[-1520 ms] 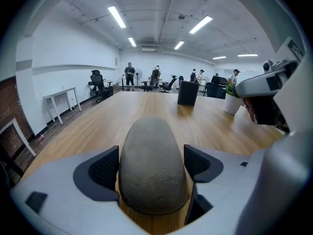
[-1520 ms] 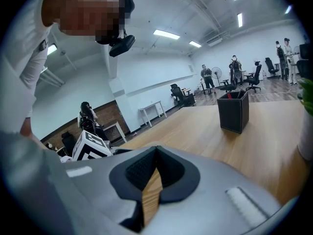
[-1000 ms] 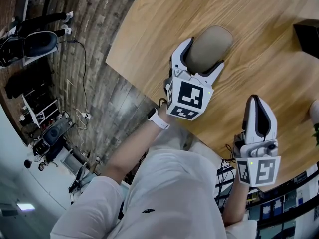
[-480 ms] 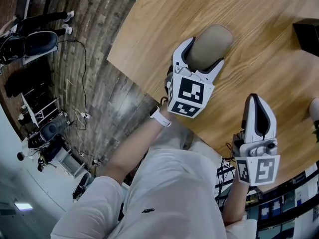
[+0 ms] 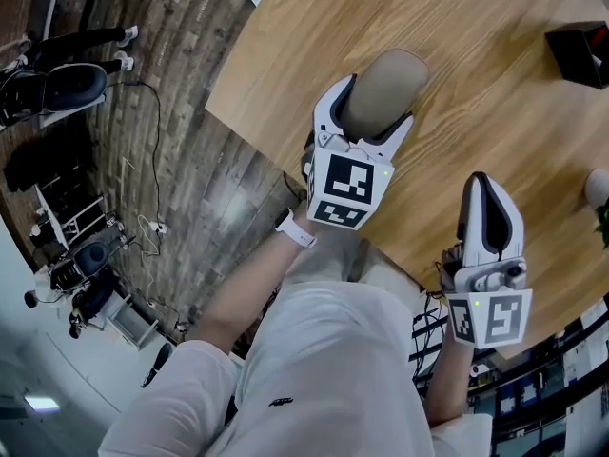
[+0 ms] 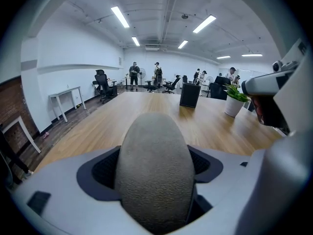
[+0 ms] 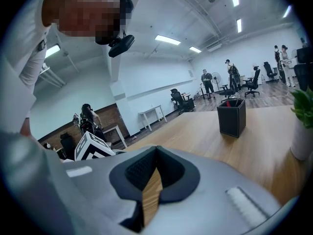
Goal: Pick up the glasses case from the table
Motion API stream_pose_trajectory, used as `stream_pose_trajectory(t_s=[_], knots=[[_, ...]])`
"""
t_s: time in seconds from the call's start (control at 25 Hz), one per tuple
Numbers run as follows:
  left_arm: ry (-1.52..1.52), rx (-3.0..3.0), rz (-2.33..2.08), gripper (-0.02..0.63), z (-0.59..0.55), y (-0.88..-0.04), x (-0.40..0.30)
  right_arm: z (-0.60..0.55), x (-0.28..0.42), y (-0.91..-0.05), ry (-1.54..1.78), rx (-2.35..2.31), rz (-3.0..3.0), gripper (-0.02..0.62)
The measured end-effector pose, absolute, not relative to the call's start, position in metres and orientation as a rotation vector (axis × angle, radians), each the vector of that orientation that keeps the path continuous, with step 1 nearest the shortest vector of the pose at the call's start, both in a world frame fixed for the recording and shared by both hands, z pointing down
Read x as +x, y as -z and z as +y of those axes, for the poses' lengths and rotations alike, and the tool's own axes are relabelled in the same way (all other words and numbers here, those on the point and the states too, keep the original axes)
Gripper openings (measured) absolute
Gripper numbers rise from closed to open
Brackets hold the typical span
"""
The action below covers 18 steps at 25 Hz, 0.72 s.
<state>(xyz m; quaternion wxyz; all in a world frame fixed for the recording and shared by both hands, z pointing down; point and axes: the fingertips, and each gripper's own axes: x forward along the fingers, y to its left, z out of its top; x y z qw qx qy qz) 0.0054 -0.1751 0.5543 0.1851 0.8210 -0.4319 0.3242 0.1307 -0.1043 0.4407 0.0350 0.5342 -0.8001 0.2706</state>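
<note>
Head view: mounted above the person, facing steeply down on the table [image 5: 495, 93] edge, the left gripper [image 5: 379, 103] and the right gripper [image 5: 485, 187]. Left gripper view: low over the tabletop, tight behind the glasses case [image 6: 155, 170], facing along the table's length. Right gripper view: equally low, facing across the same tabletop. All three views share the black box [image 6: 190, 95].

Wooden table [image 5: 476, 27] carrying black square holder [image 5: 578, 50] standing well ahead of right gripper [image 5: 483, 190], white plant pot [image 5: 598, 187] sitting ahead-right of it. Glasses case [image 5: 385, 72] sitting clamped in left gripper [image 5: 379, 105]; tabletop contact unclear.
</note>
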Motion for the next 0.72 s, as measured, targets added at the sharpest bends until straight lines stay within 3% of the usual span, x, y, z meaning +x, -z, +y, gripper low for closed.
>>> stream_pose_trajectory(t_s=[0.72], knots=[[-0.862,2.386,-1.228,0.397,-0.127,-0.483,-0.028,-0.068,0.115,-0.384,-0.672,1.742,-2.469,0.009]])
